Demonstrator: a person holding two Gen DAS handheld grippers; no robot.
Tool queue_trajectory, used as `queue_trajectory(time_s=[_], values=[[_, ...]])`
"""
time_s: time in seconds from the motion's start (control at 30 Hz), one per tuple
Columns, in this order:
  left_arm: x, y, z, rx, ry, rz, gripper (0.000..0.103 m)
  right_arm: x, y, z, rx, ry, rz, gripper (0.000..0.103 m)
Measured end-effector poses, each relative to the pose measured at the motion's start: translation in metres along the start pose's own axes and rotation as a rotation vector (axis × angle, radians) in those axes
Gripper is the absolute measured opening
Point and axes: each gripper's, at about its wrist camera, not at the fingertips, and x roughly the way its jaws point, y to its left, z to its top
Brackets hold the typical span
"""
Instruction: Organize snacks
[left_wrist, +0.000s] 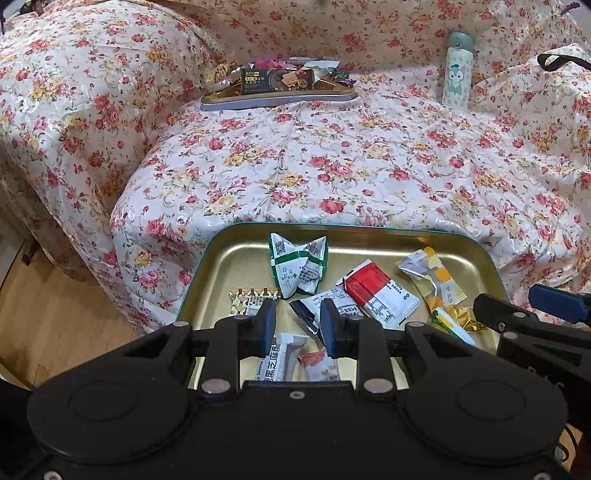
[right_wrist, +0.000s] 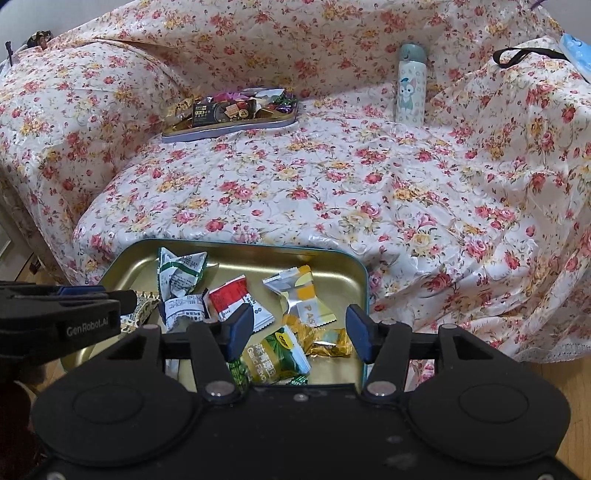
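A gold tin tray (left_wrist: 236, 254) (right_wrist: 343, 280) sits at the near edge of the floral-covered sofa and holds several wrapped snacks: a green-white packet (left_wrist: 295, 266) (right_wrist: 177, 273), a red-white packet (left_wrist: 373, 291) (right_wrist: 236, 299), a yellow-silver packet (left_wrist: 432, 273) (right_wrist: 299, 291) and a green garlic-flavour packet (right_wrist: 273, 354). My left gripper (left_wrist: 297, 323) hovers open and empty over the tray's near middle. My right gripper (right_wrist: 299, 332) hovers open and empty over the green packet. A second tin tray (left_wrist: 277, 98) (right_wrist: 229, 127), heaped with dark and mixed snacks, lies at the back of the seat.
A pale bottle with a cartoon cat (left_wrist: 457, 70) (right_wrist: 410, 88) stands at the back right. A black strap (left_wrist: 561, 61) (right_wrist: 524, 55) lies on the right armrest. Wooden floor (left_wrist: 55, 317) shows at the left.
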Motion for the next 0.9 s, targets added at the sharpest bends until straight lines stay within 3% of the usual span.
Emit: queue_trajectory(time_s=[0.9], values=[[-0.0001, -0.0003, -0.0010, 0.000, 0.007, -0.009, 0.037, 0.0011, 0.0027, -0.0005, -0.002, 0.009, 0.002, 0.058]])
